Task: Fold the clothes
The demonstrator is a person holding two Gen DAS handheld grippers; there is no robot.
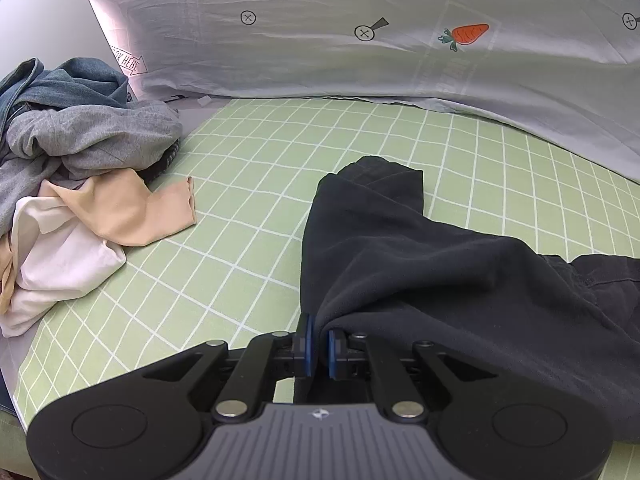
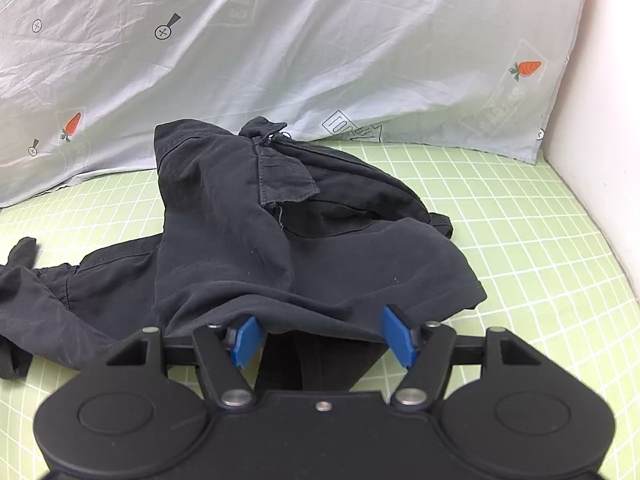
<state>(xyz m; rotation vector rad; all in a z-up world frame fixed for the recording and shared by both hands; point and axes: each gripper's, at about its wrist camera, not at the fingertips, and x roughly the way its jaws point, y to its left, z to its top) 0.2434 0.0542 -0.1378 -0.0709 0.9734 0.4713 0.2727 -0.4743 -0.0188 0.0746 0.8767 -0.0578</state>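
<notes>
A black garment (image 1: 420, 264) lies crumpled on the green checked bed sheet (image 1: 248, 184). My left gripper (image 1: 319, 344) is shut on a fold of the black garment at its near edge; one leg or sleeve stretches away from it. In the right wrist view the same black garment (image 2: 248, 240) is bunched up, with a seam flap on top. My right gripper (image 2: 326, 332) is open, its blue pads (image 2: 394, 334) spread wide at the garment's near hem, with cloth between them.
A pile of unfolded clothes (image 1: 68, 160), denim, grey, beige and white, sits at the left. A pale carrot-print pillow (image 1: 360, 40) runs along the back, also in the right wrist view (image 2: 320, 48). A white wall (image 2: 600, 120) bounds the right.
</notes>
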